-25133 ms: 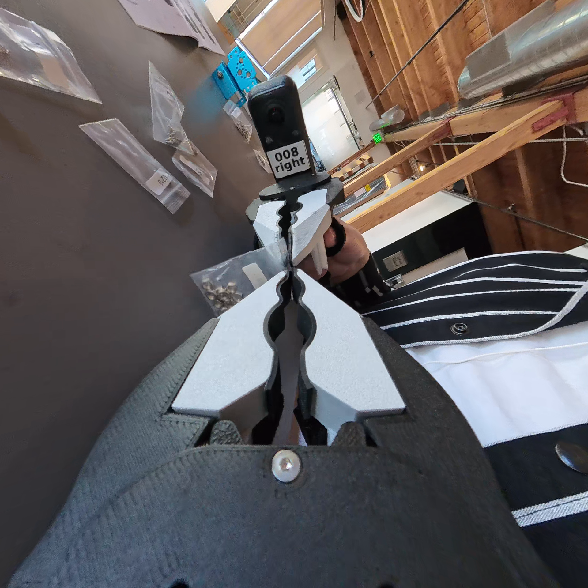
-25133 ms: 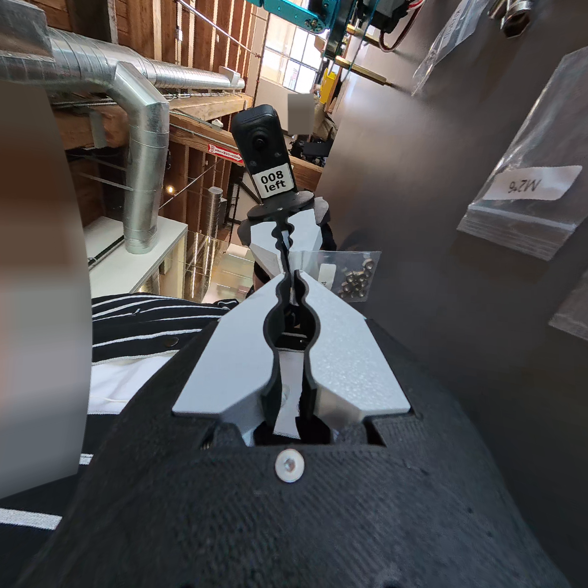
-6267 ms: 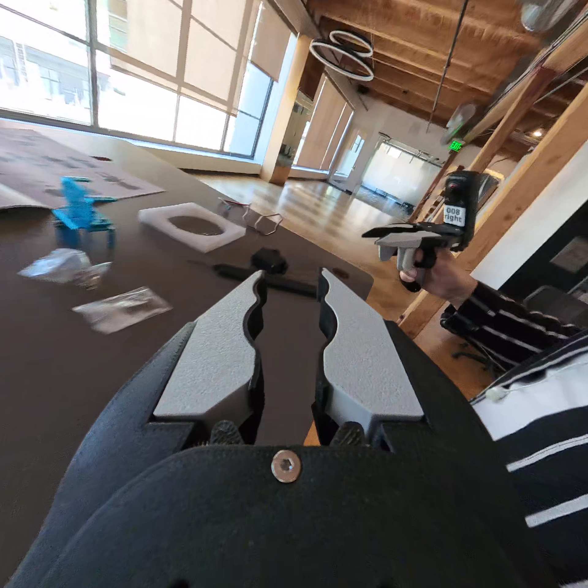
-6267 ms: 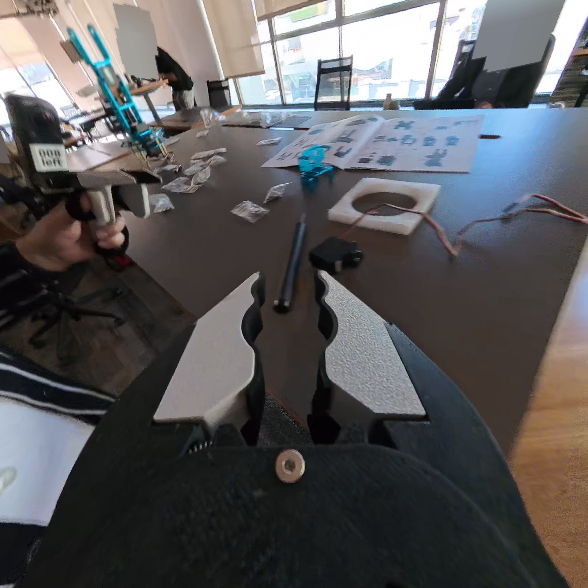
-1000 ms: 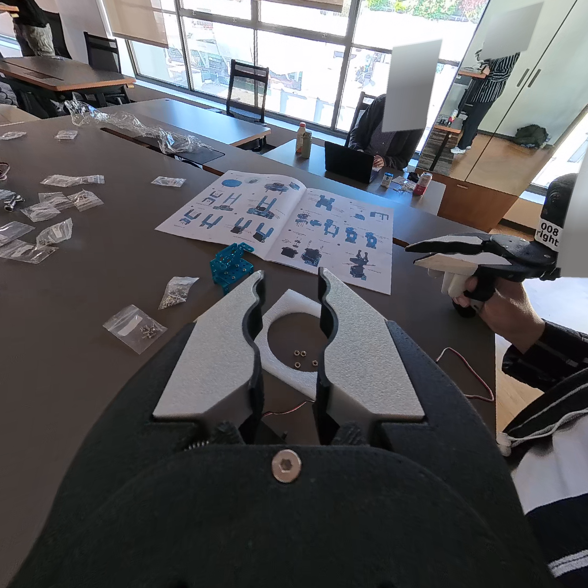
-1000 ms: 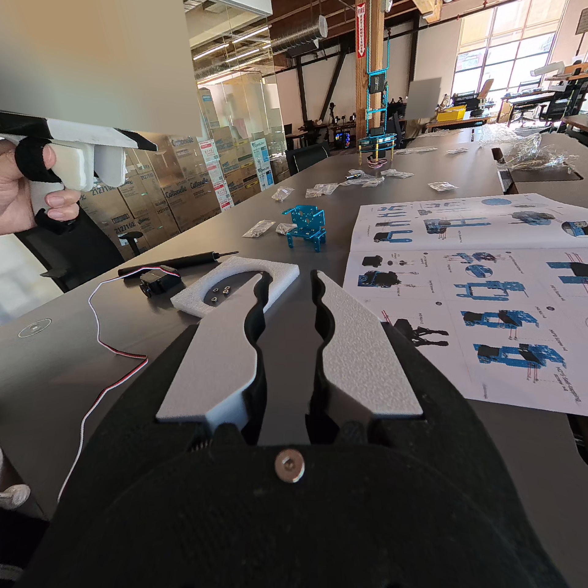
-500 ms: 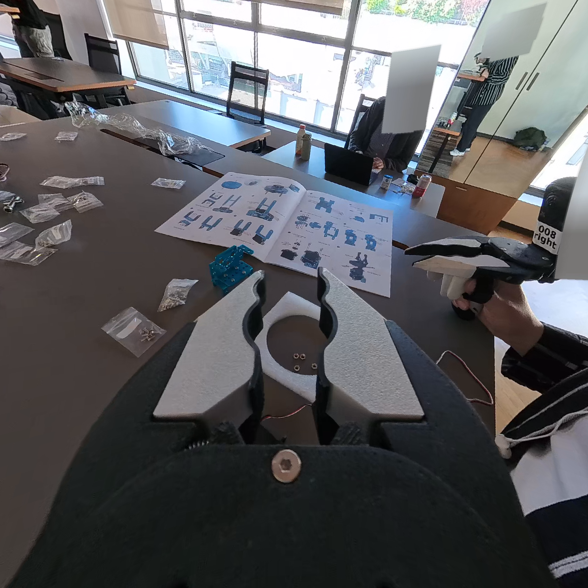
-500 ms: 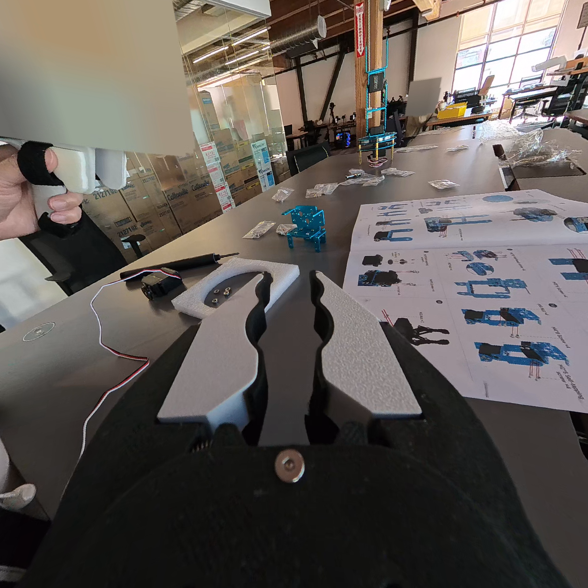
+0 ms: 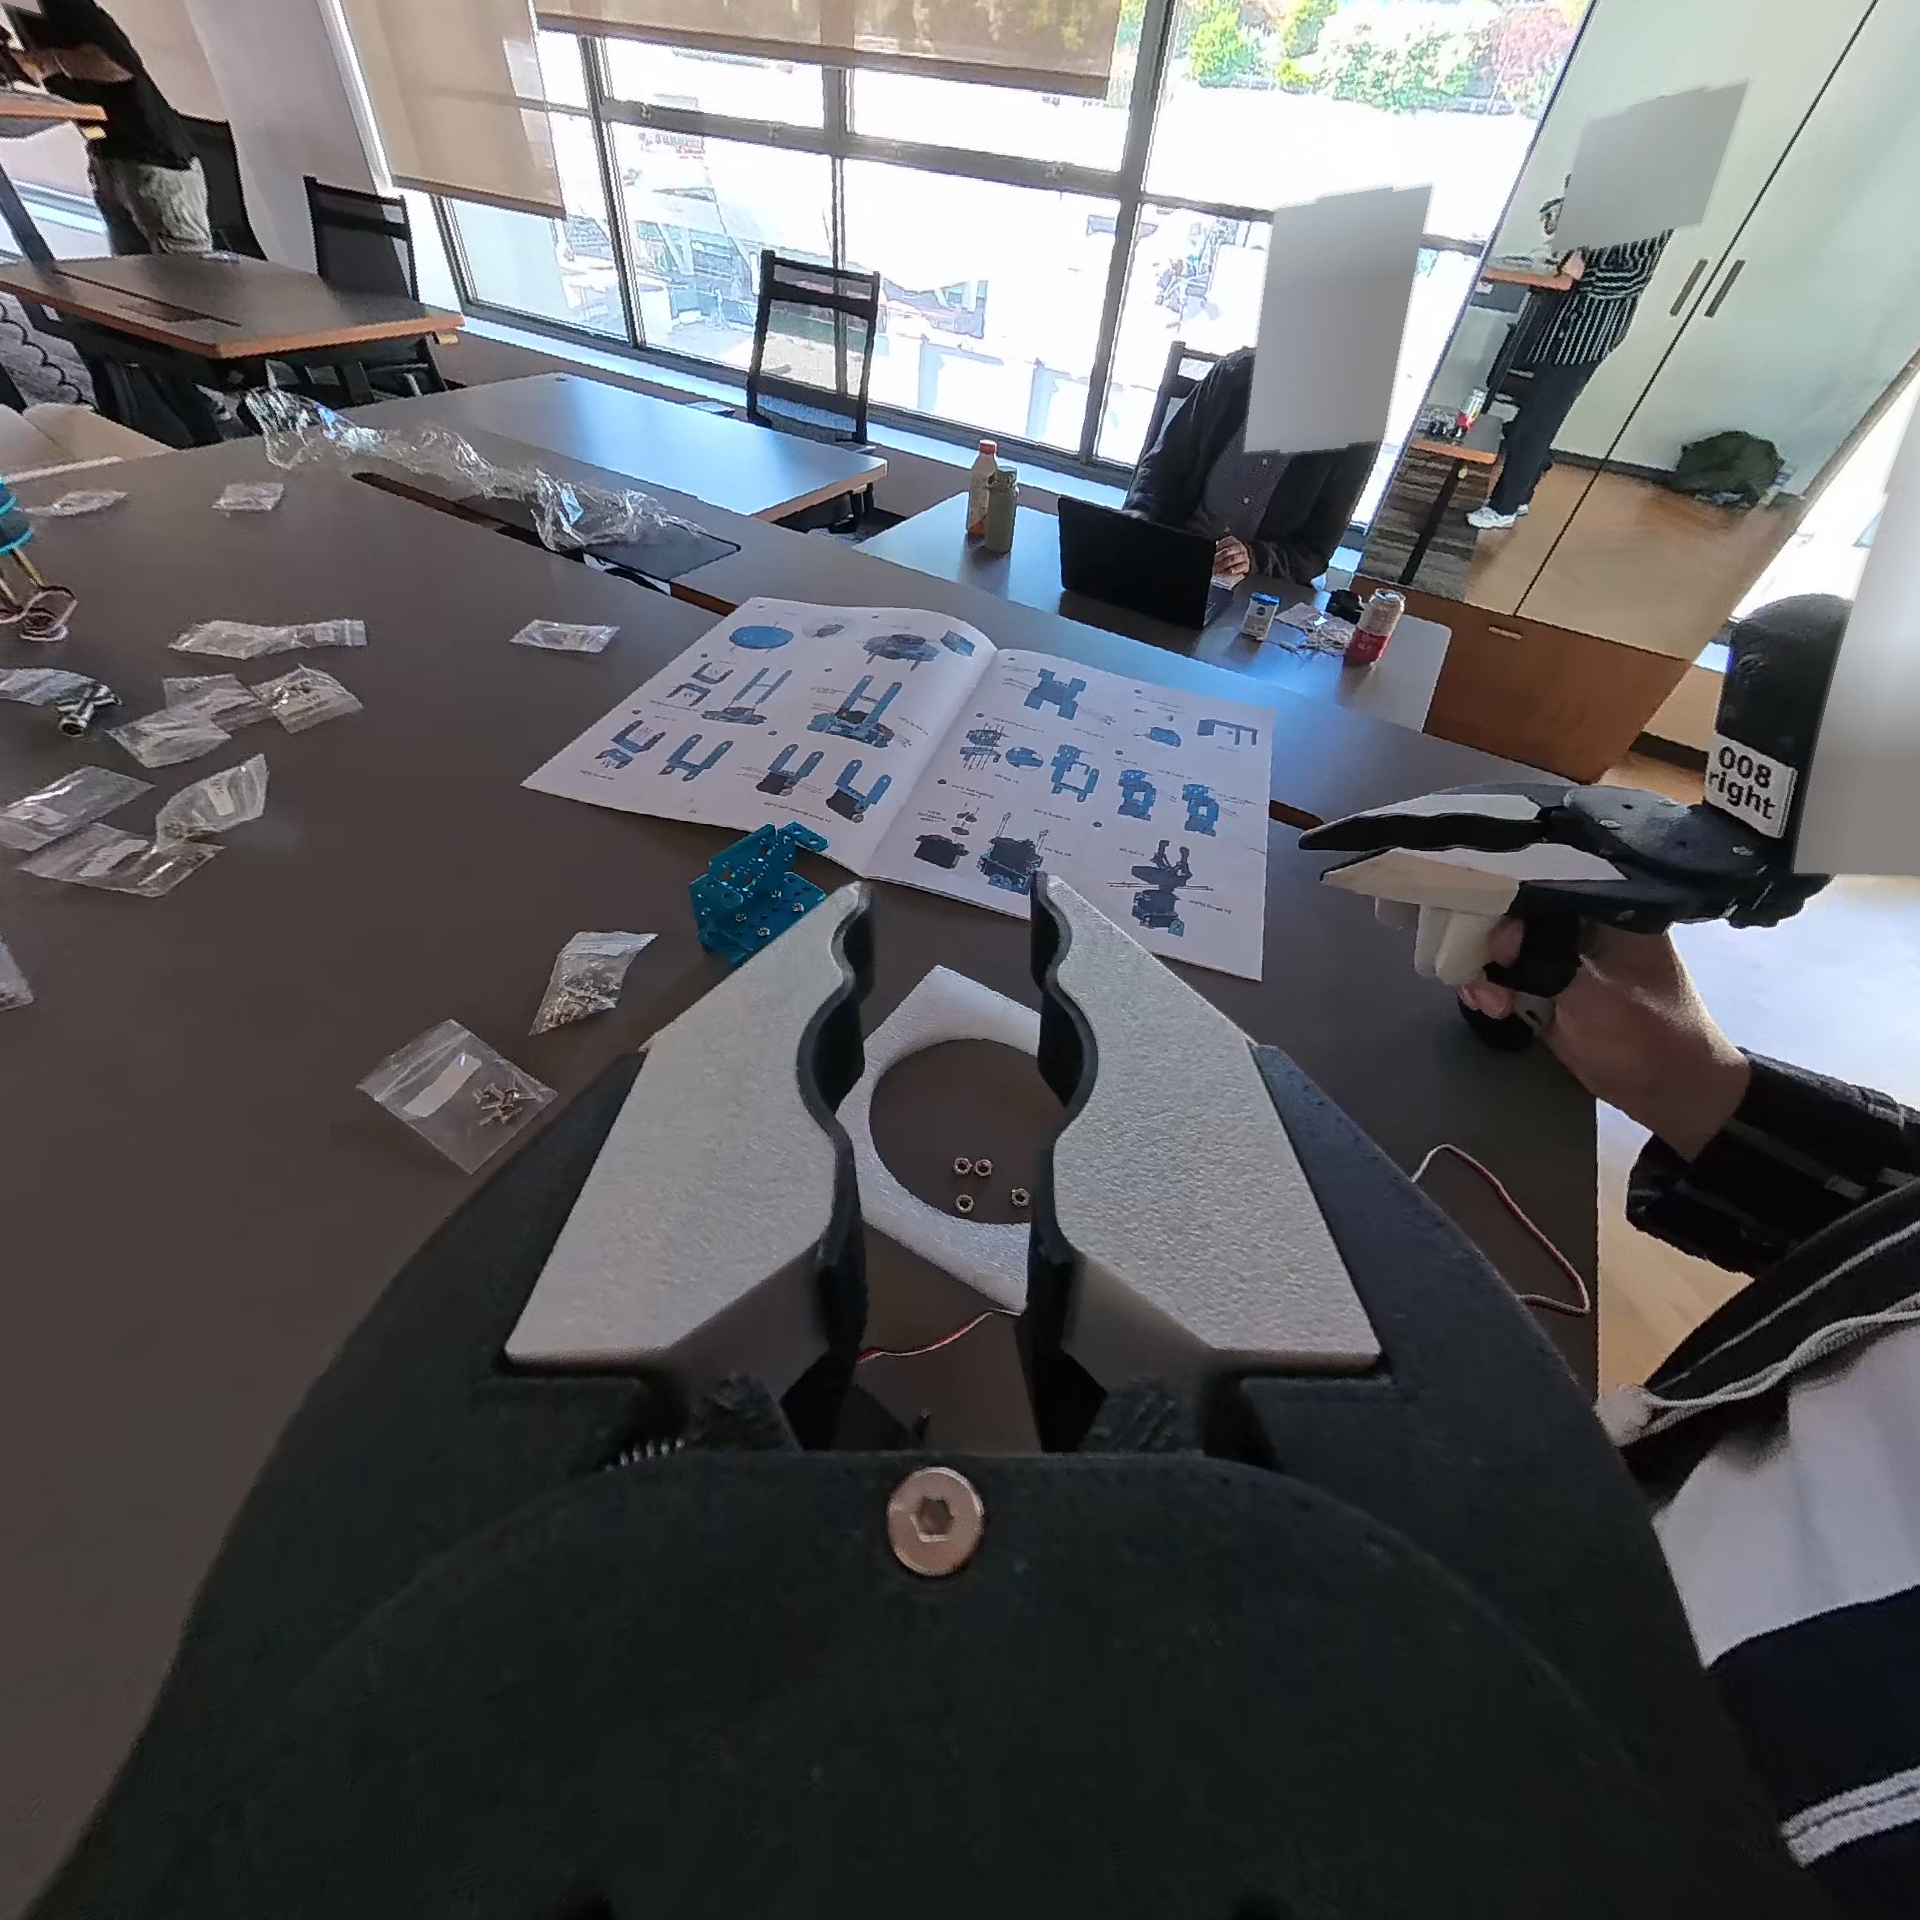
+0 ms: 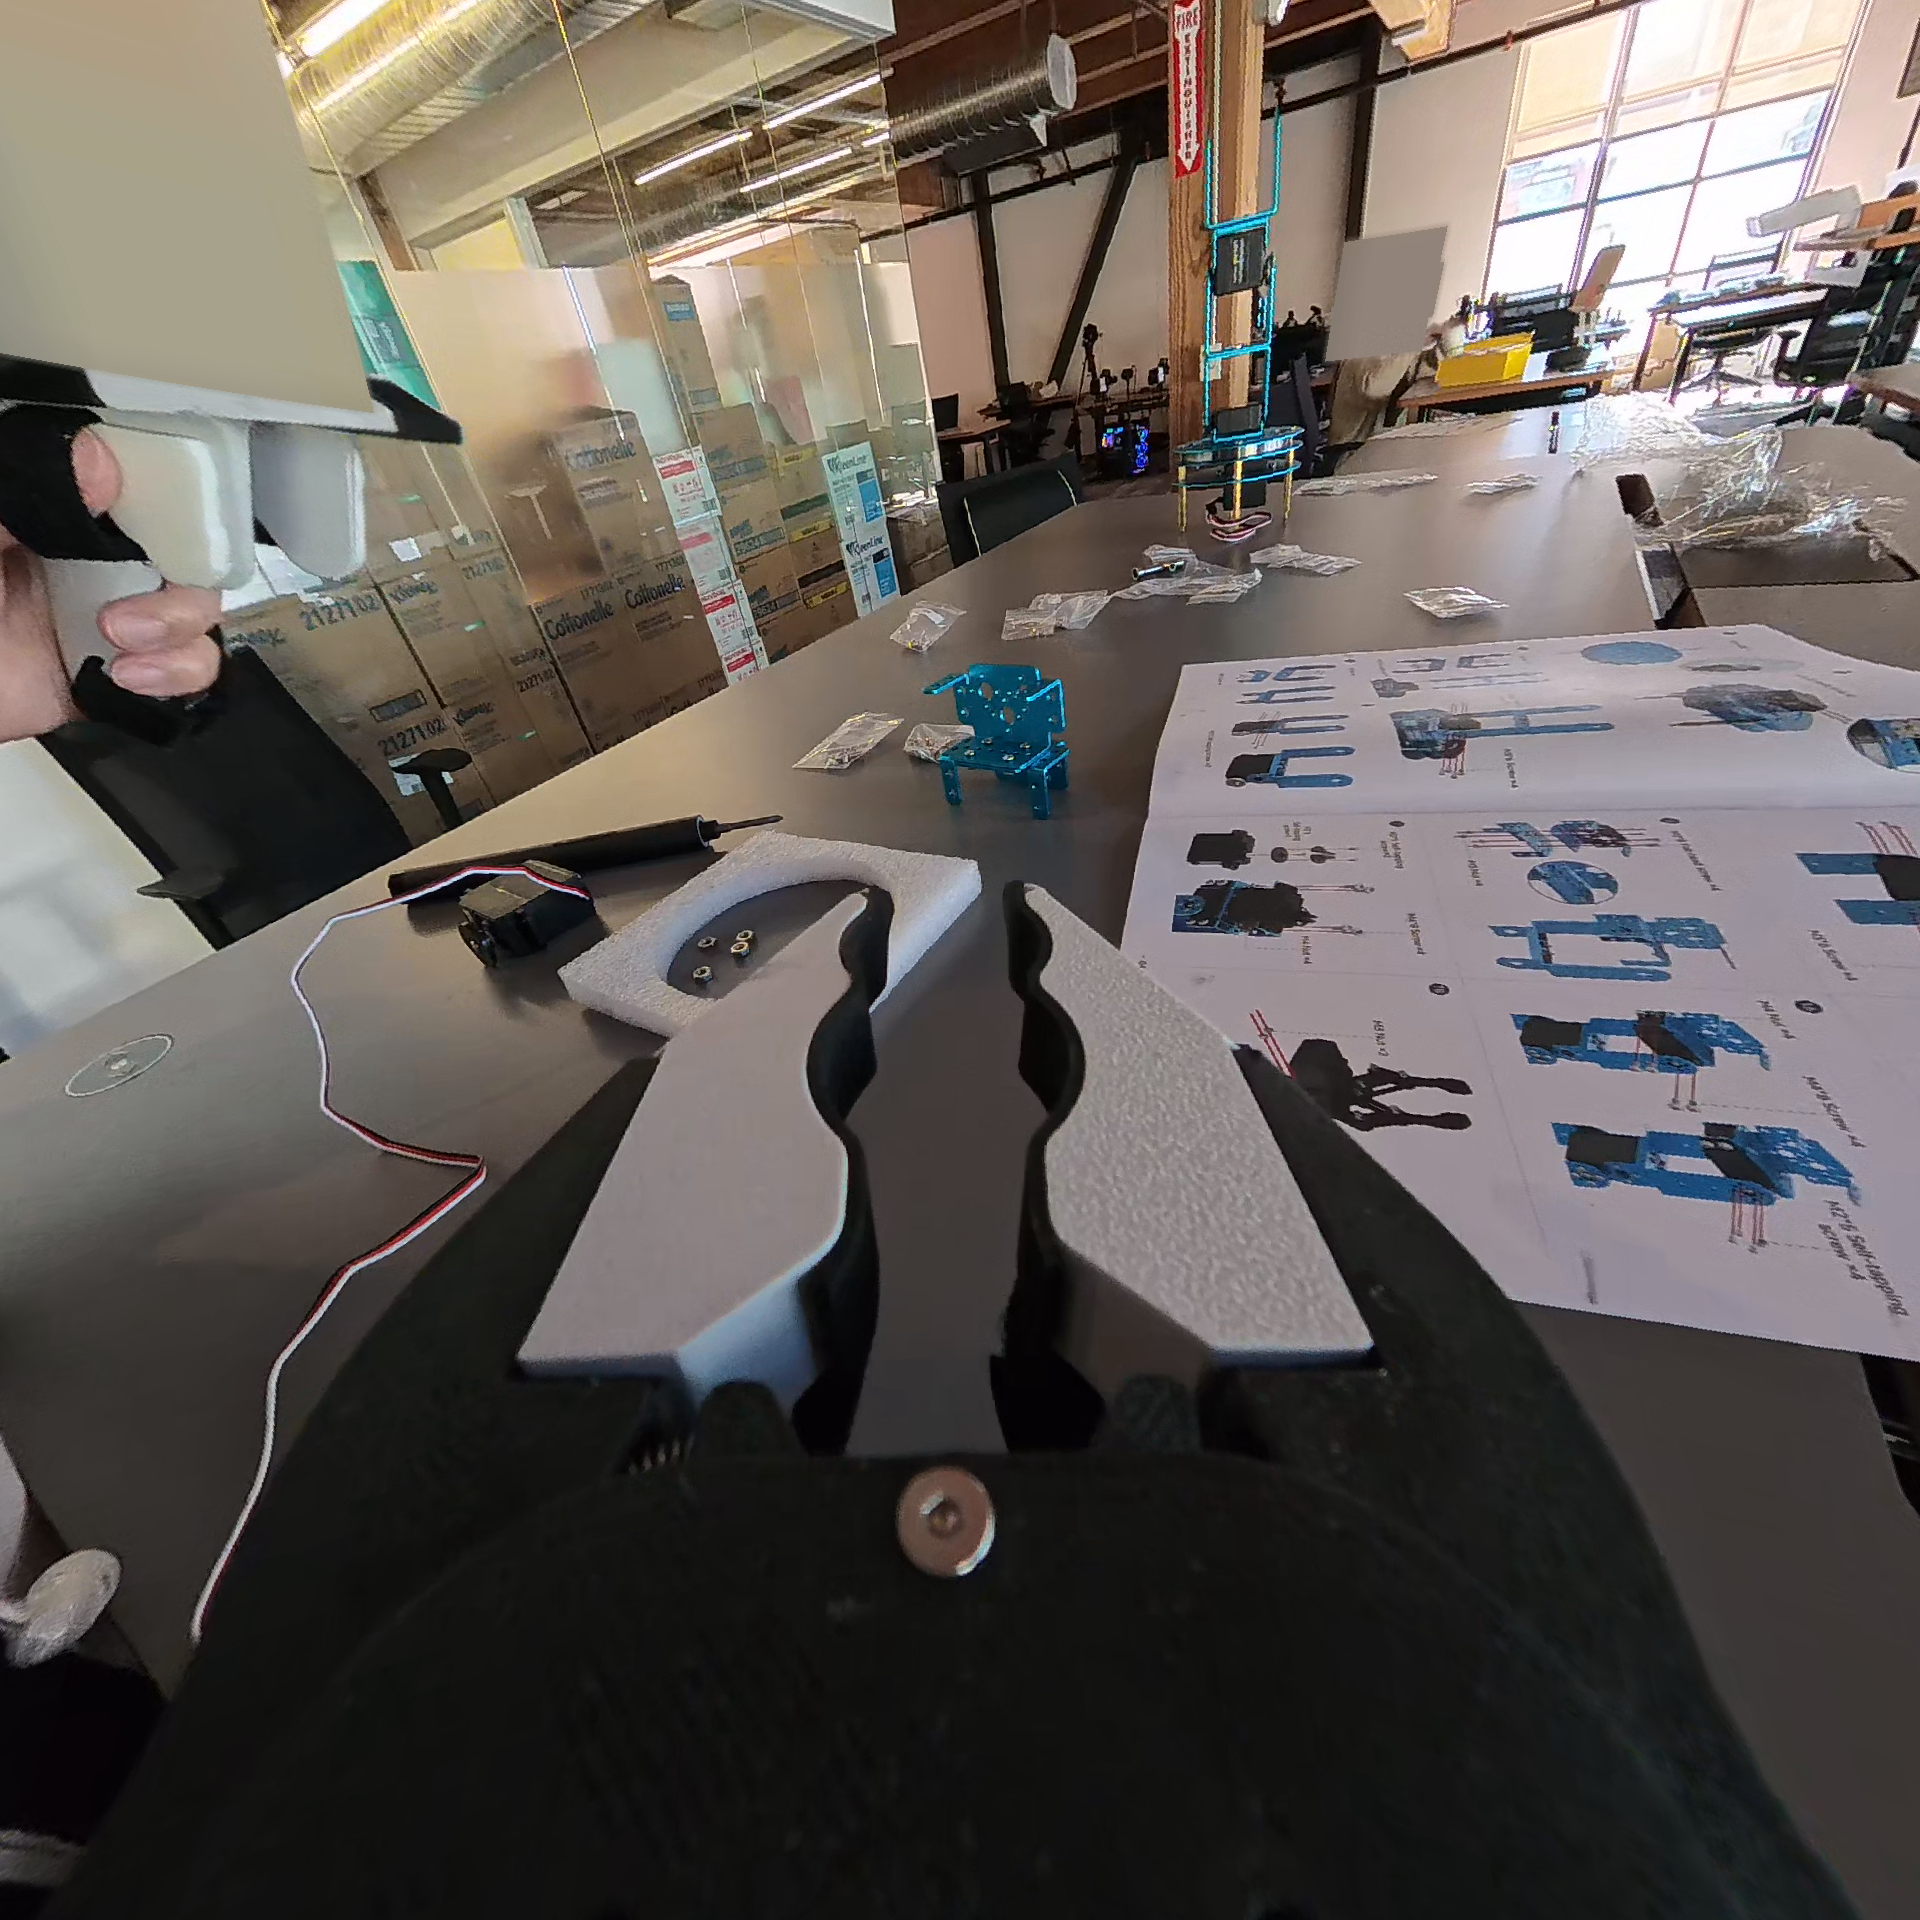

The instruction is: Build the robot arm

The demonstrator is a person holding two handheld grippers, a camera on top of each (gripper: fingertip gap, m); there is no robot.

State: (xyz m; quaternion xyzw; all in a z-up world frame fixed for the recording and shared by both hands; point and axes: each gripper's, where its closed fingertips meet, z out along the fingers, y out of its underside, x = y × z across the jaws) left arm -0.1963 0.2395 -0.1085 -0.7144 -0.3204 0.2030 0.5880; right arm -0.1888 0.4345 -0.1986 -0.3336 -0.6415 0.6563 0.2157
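Observation:
My left gripper [image 9: 948,904] is open and empty, held above a white foam frame [image 9: 920,1023] on the dark table. Three small nuts [image 9: 971,1169] lie inside the frame's round hole. My right gripper [image 10: 945,899] is open and empty, just right of the same frame [image 10: 883,862] and its nuts [image 10: 727,945]. The right gripper also shows side-on at the right of the left wrist view [image 9: 1325,847], held in a hand. The left gripper's tip [image 10: 416,421] shows at the upper left of the right wrist view, partly under a blurred patch.
A blue metal bracket [image 10: 1003,738] stands beyond the frame. An open instruction booklet [image 10: 1558,935] lies to the right. A black servo [image 10: 520,914] with a red-white wire and a black screwdriver [image 10: 623,847] lie left. Small clear bags [image 9: 457,1091] are scattered about. The table edge [image 9: 1590,1143] is near. Tip to tip, the grippers are about 20 cm apart.
Over the last second both grippers stay open and almost still. Much earlier both were shut on a small bag of nuts held between them; now they are empty and nuts lie in the foam frame.

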